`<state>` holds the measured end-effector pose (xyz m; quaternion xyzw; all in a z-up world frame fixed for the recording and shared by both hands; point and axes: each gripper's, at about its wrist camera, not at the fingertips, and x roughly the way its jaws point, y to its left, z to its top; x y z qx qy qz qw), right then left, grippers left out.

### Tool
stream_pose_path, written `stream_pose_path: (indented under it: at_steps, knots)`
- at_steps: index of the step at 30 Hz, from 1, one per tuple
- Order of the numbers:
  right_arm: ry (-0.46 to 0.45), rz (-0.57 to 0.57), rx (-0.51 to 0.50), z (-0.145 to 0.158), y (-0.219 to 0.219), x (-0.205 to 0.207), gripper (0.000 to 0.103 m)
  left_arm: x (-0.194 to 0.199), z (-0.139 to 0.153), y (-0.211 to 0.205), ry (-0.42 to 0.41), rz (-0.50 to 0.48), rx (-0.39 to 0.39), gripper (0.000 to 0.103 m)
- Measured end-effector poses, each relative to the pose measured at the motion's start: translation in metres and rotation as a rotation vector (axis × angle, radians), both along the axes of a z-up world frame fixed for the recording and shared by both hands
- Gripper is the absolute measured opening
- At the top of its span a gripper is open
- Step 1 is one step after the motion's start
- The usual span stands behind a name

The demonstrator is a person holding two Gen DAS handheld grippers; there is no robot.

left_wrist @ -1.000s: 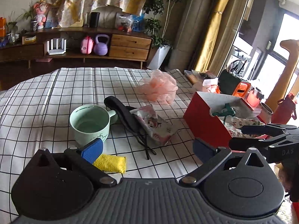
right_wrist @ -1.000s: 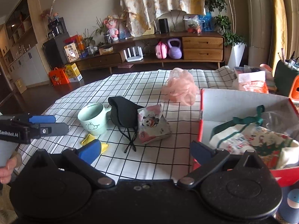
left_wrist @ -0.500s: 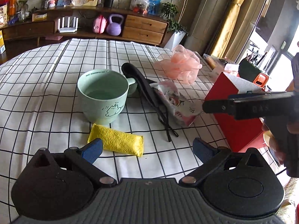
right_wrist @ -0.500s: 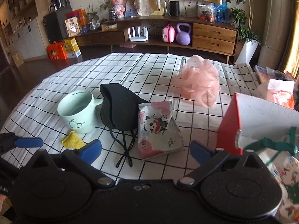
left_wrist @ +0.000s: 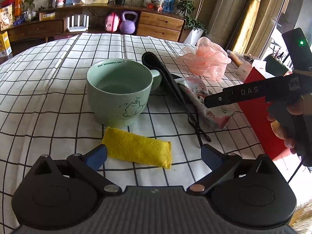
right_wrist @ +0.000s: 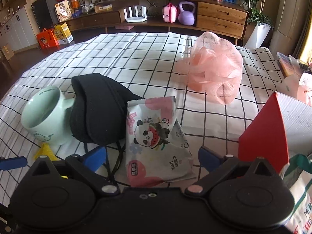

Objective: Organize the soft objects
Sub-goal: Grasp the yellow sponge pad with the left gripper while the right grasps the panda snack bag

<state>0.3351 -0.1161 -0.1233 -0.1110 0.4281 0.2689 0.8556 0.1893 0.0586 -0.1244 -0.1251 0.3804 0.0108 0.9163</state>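
Hovering low over the checked tablecloth (left_wrist: 48, 78), the left gripper (left_wrist: 154, 156) has its jaws wide apart w/ nothing between the blue pads — the yellow sponge (left_wrist: 137, 149) lies flat just ahead of them, its left end right beside the left pad. Directly behind the sponge stands a pale green mug (left_wrist: 119, 92), upright, handle turned away toward a black mask (left_wrist: 165, 74). The mask's cords trail toward the near edge of the table.

Right gripper (right_wrist: 152, 156) is also spread open, empty, and sits over the near end of a panda-print tissue pack (right_wrist: 154, 134); whether the pads touch the pack can't be told. The pack lies tilted, its left side against the black mask, which in turn rests against the mug's handle. In the right wrist view only a yellow corner of the sponge shows by the mug's base.

A pink mesh bath pouf (right_wrist: 214, 76) sits farther back, toward the far right part of the cloth, apart from the pack. At the right edge stands a red box (right_wrist: 267, 132), open-topped, w/ a printed cloth bag (right_wrist: 300, 191) inside it. In the left wrist view the right gripper's black body crosses in front of the box, a person's hand (left_wrist: 288, 124) wrapped round its grip.
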Motion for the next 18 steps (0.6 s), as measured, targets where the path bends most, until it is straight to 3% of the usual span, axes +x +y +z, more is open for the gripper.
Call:
stream_pose_path:
  at_steps: [8,18]
  knots:
    - [0.032,0.004,-0.017,-0.018,0.007,0.016,0.100,0.008,-0.015,0.006,-0.006,-0.015,0.006,0.103]
    - [0.064,-0.027,-0.010,-0.034,0.003,0.027,0.100,0.017,-0.027,0.002,-0.014,-0.009,0.107,0.103]
